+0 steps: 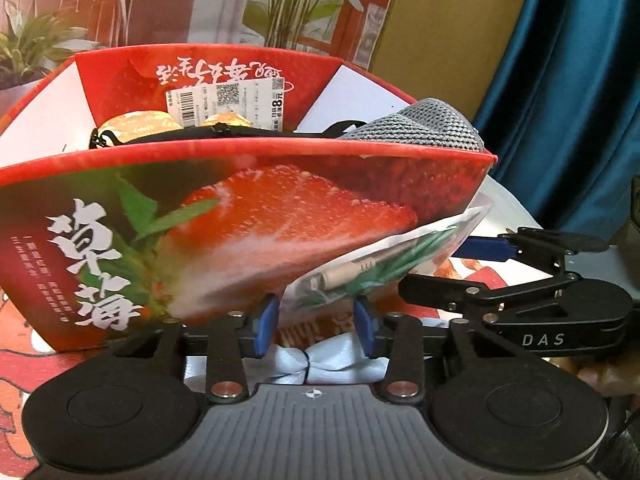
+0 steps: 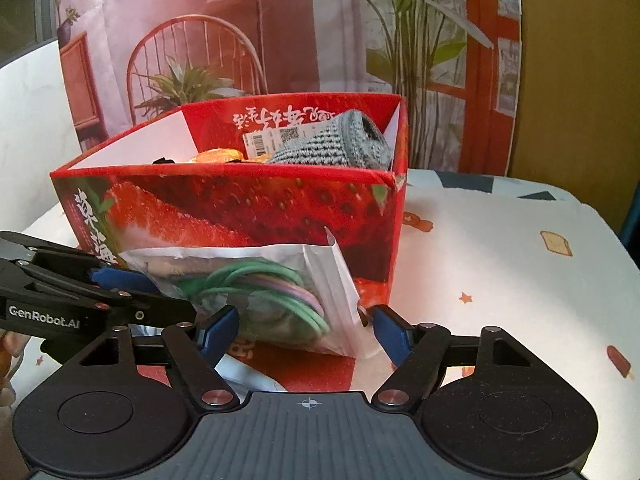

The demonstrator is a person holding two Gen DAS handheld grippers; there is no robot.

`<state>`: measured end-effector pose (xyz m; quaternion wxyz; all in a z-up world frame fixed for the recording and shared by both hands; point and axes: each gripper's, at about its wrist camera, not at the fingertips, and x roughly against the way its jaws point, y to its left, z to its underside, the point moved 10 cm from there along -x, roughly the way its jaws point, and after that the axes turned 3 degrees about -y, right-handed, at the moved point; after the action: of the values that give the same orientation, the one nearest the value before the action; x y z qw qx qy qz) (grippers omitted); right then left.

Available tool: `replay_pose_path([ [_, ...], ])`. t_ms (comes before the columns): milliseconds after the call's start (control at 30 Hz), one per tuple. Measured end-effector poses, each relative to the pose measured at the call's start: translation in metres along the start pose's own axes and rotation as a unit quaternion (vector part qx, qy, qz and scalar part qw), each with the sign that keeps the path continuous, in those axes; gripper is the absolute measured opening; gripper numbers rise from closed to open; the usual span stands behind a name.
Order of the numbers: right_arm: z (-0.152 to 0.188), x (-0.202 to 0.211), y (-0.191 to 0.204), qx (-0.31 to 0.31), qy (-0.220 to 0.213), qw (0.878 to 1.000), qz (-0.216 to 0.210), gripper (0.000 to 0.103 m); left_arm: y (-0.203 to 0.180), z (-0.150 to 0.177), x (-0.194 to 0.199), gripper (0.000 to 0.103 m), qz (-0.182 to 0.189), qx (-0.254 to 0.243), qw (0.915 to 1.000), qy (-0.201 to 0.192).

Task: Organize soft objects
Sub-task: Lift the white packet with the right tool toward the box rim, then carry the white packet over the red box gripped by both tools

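Against the front wall of the strawberry box (image 1: pixel 100 184): clear bag (image 2: pixel 256 288) of coiled green and purple cords, leaning, lower edge on the tablecloth (image 2: pixel 500 260). Not yet inside the box. Already inside, at the right end: grey knitted item (image 2: pixel 332 144), beside orange pieces and a black strap.

Left gripper (image 1: pixel 316 322): set at the bag's lower corner, just in front of the box, fingers a little apart with the plastic between them. Cannot tell whether the pads press.

Right gripper (image 2: pixel 304 328): fingers wide apart, bracketing the bag's full width, no squeeze visible.

Probable reason for the two-point approach: limp plastic sags from one corner. Support both ends, lift clear of the front rim, lower into the box.
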<state>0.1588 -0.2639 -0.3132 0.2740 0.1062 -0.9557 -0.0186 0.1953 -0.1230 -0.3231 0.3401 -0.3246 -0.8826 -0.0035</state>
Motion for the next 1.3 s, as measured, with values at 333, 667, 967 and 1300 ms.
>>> replay_pose_path([
  [333, 0.003, 0.005, 0.005, -0.01, 0.005, 1.0, -0.009, 0.042, -0.004, -0.008, 0.013, 0.043, 0.007, 0.001, 0.9998, -0.017],
  [667, -0.007, 0.027, 0.011, -0.015, -0.016, 1.0, -0.013, 0.024, -0.004, -0.02, 0.043, 0.043, 0.007, -0.003, 0.9988, -0.048],
  [967, -0.039, 0.052, 0.035, 0.004, -0.054, 0.998, -0.027, 0.024, 0.0, -0.037, 0.091, 0.043, 0.004, 0.004, 0.9955, -0.095],
  [1300, -0.097, 0.068, 0.059, 0.033, -0.099, 0.993, -0.049, 0.024, 0.008, -0.084, 0.137, 0.043, 0.004, 0.012, 0.987, -0.16],
])
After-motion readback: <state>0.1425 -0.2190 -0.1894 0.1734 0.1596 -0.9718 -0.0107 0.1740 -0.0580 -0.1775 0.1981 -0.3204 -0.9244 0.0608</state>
